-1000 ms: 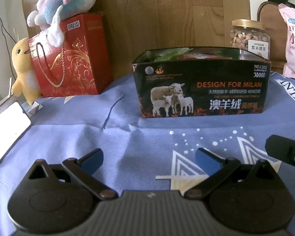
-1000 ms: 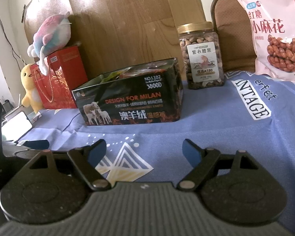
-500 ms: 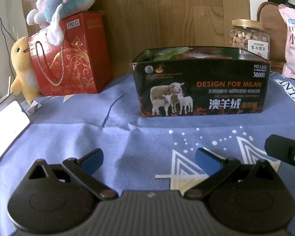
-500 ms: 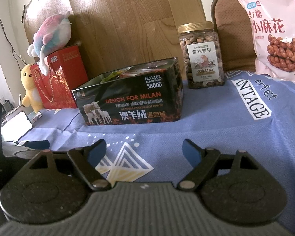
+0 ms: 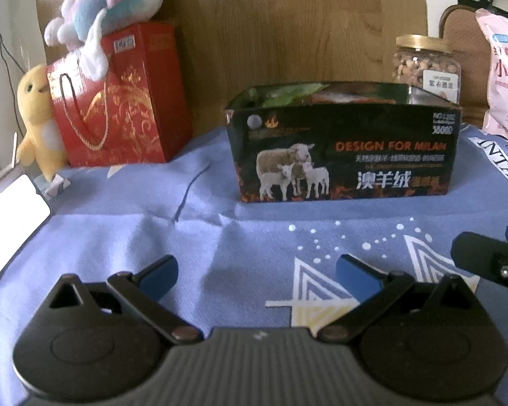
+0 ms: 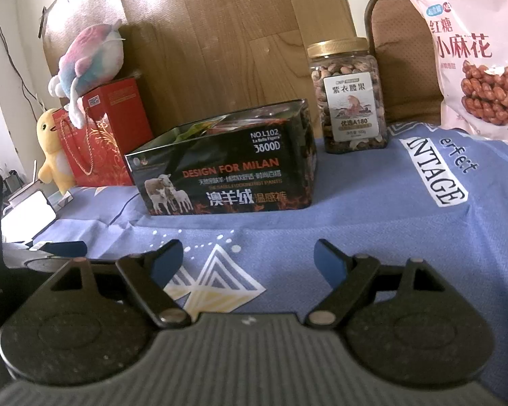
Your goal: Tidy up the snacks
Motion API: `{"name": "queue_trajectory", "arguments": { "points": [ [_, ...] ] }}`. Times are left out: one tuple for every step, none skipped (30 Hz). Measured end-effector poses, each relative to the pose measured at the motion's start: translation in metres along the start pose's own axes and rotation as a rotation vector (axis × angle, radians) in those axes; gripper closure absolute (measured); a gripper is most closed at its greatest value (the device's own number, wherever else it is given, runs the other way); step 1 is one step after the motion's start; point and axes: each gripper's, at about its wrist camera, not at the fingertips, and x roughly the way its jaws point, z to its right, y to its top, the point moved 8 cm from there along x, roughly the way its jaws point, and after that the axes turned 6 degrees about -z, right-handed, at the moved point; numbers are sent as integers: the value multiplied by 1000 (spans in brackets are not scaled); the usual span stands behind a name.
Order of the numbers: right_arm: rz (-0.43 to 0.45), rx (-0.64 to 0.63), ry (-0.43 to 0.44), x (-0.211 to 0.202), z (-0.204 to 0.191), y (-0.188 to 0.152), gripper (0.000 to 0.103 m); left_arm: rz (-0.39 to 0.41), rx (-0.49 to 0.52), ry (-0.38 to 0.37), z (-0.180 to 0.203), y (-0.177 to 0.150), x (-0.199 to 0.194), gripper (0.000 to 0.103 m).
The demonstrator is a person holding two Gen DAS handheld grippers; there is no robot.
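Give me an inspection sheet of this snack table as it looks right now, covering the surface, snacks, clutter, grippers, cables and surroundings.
Surface: blue printed cloth, lightly creased.
Job's things: open black box with packets inside; nut jar, lid on, upright behind the box; pink snack bag leaning at far right.
Clutter: red gift bag, pastel plush on top of it, yellow plush beside it, white screen device at the left edge.
Grippers: left gripper and right gripper both open, empty, low over the cloth.
Cables: thin dark wire down the left wall.
Surroundings: wooden board, brown chair back.
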Motion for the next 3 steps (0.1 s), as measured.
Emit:
{"name": "queue_trajectory", "arguments": {
  "points": [
    [0,0,0,0,0,0,17,9,5,1,1,0,-2,0],
    [0,0,0,0,0,0,17,11,10,-5,2,0,-2,0],
    [0,0,0,0,0,0,16,10,13,-13,3,1,-2,0]
  ]
}}
